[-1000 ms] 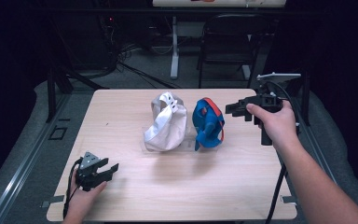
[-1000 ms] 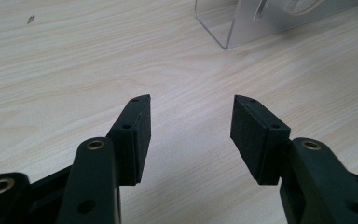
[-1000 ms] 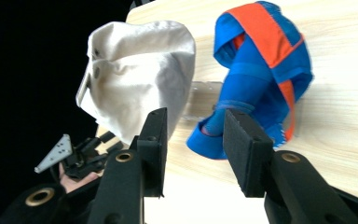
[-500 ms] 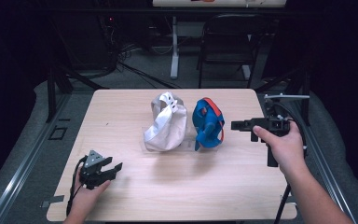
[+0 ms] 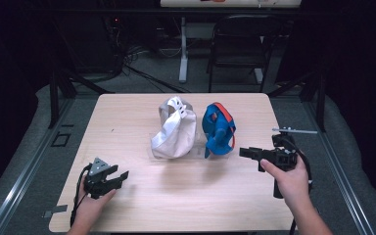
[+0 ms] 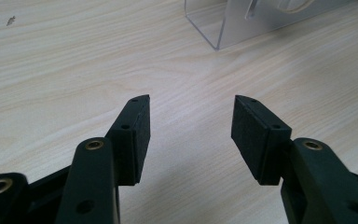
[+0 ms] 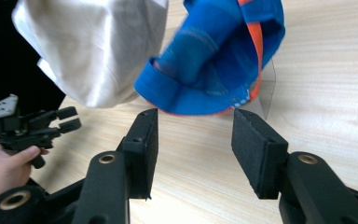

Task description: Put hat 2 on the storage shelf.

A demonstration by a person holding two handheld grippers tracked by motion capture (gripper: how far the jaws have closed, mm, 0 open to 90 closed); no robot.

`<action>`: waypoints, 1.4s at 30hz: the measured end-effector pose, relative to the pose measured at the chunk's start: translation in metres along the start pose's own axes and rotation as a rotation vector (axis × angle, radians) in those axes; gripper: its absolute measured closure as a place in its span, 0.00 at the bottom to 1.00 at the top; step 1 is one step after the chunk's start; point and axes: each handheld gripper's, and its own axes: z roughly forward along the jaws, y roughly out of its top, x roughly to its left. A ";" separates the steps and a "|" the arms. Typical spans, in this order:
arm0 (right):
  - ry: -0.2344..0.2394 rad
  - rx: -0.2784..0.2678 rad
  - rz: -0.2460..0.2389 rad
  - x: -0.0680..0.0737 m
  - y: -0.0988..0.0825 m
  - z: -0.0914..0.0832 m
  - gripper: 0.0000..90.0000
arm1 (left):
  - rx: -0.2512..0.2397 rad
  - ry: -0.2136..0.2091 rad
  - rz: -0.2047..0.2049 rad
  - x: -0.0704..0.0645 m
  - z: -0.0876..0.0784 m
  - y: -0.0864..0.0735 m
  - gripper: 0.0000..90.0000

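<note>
Two caps are sitting mid-table on clear stands, and the right gripper [image 5: 245, 152] is dropping level toward the blue cap [image 5: 219, 129], jaws just widening and empty, likely lining up a grab; left gripper [image 5: 119, 177] is idling spread apart.

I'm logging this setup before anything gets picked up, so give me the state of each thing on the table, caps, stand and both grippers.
blue cap: propped upright on the clear stand, not gripped.
white cap: propped upright beside the blue cap, untouched.
clear stand: upright on the table, carrying the caps.
right gripper: jaws just been opening, nothing between them, aimed at the blue cap.
left gripper: open, empty, low over the table.
</note>
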 end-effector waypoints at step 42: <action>-0.077 -0.058 -0.087 -0.042 -0.113 0.070 0.47 | 0.010 -0.013 -0.001 -0.004 0.008 -0.003 0.52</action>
